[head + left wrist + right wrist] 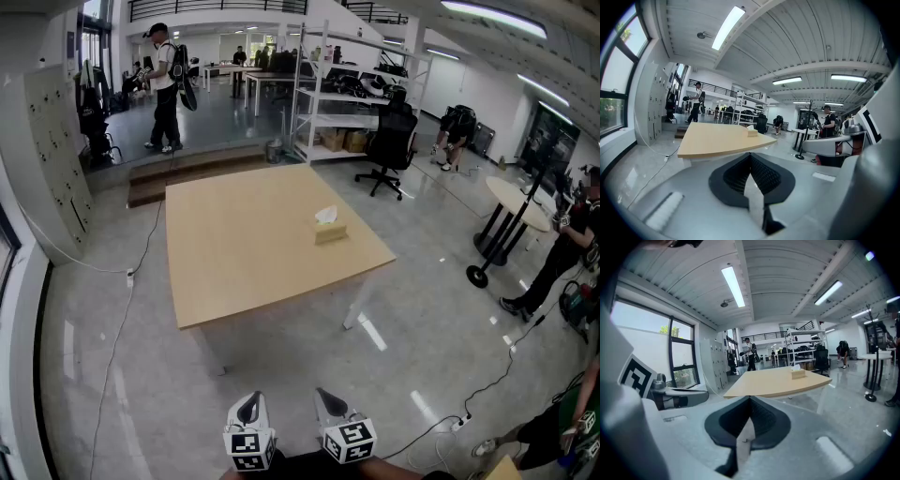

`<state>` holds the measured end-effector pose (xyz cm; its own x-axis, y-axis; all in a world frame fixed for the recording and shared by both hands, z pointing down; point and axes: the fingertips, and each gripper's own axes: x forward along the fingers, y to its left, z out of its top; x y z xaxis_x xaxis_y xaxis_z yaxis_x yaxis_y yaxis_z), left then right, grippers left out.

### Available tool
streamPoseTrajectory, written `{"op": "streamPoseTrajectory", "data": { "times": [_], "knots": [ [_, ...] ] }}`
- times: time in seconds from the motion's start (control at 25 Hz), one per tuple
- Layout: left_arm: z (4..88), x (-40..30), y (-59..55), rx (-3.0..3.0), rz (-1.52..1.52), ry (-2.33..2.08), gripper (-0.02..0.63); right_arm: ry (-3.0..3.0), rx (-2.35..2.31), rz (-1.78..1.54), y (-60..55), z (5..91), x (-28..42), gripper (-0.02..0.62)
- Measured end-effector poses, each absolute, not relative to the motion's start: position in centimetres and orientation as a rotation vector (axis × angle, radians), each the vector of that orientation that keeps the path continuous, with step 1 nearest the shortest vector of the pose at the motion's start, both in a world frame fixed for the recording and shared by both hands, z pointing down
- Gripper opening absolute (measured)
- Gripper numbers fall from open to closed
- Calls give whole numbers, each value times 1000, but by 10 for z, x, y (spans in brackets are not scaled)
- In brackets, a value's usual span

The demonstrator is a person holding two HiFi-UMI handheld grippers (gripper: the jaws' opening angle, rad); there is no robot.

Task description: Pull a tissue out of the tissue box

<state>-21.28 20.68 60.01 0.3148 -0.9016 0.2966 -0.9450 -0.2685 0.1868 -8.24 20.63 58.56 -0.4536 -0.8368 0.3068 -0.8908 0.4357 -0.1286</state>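
Distance is what the coming move turns on: the tissue box [330, 232] sits far ahead of both pairs of fingers, well apart from them, with a stretch of bare floor [281, 361] and most of the worktop [244, 253] lying between. In the head view the left gripper [248, 411] and the right gripper [331, 405] hang side by side at the bottom edge, both aimed forward and a little downward toward the worktop. Each gripper view shows its own fingers pressed together along one seam, with nothing pinched between them. The box rests on the half of the worktop beyond the right gripper's fingers, close to that side's edge. Its long axis runs roughly crosswise to the line from the fingers to it, so a long side faces them. A white tissue [326, 215] stands up out of the top slot, loose and crumpled, untouched. The box lies almost straight ahead of the right gripper's fingers and off toward the right of the left gripper's, so the right hand looks slightly the nearer, though the difference is small at this range. Before any pull, the person probably has to close the gap to the worktop, spread one pair of fingers, and bring them down over the raised tissue from above.
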Motion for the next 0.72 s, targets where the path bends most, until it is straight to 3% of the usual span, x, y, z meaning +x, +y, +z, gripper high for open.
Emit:
{"op": "streamPoseTrajectory", "data": {
  "times": [0.72],
  "knots": [
    [598,-202,200,2268,190,-1661,18,-2500,1527,442,198,586,-68,-10]
  ]
}}
